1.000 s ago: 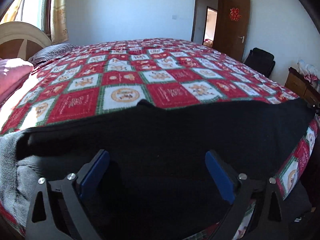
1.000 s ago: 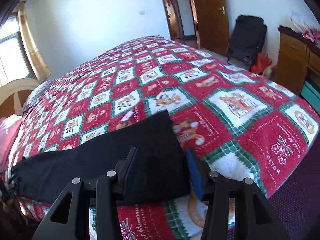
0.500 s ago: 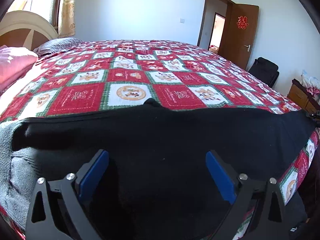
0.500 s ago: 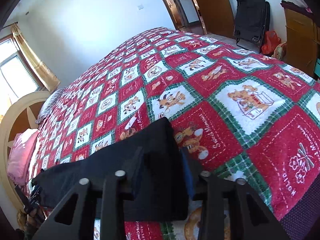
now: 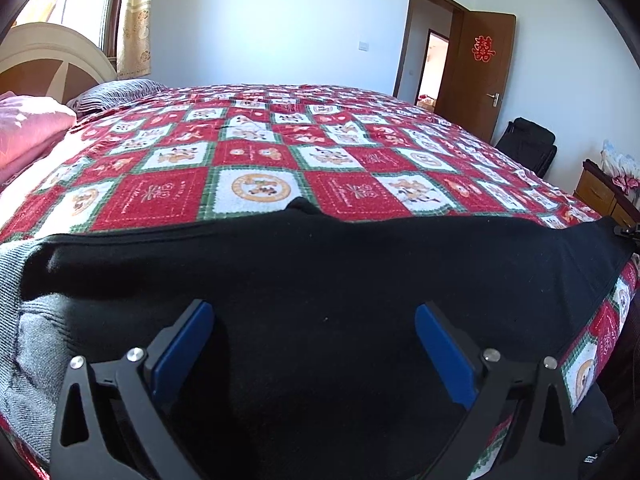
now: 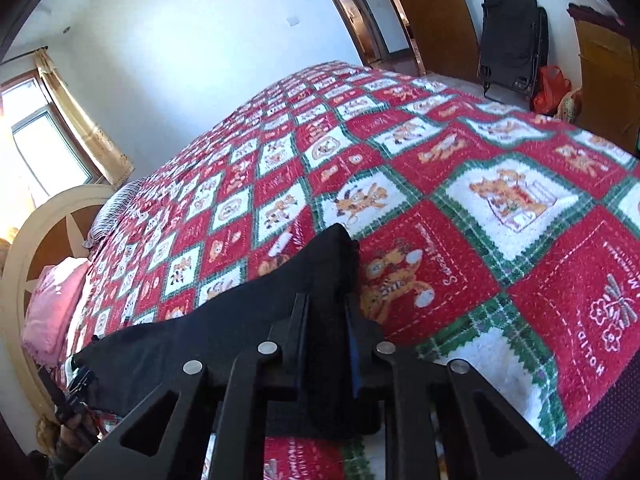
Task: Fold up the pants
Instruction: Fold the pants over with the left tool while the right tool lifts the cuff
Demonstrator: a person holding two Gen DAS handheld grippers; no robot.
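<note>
Black pants lie stretched along the near edge of a bed with a red, white and green patterned blanket. A grey waistband part shows at their left end. My left gripper is open, its blue pads on either side of the black cloth. In the right wrist view my right gripper is shut on the leg end of the pants, whose corner stands up between the fingers.
A pink pillow and a striped pillow lie by the headboard. An open brown door, a black bag, a red bag and a wooden cabinet stand beyond the bed.
My right gripper has closed on the pants' leg end, which now bunches between its fingers. My left gripper stays open and has dropped slightly lower over the cloth.
</note>
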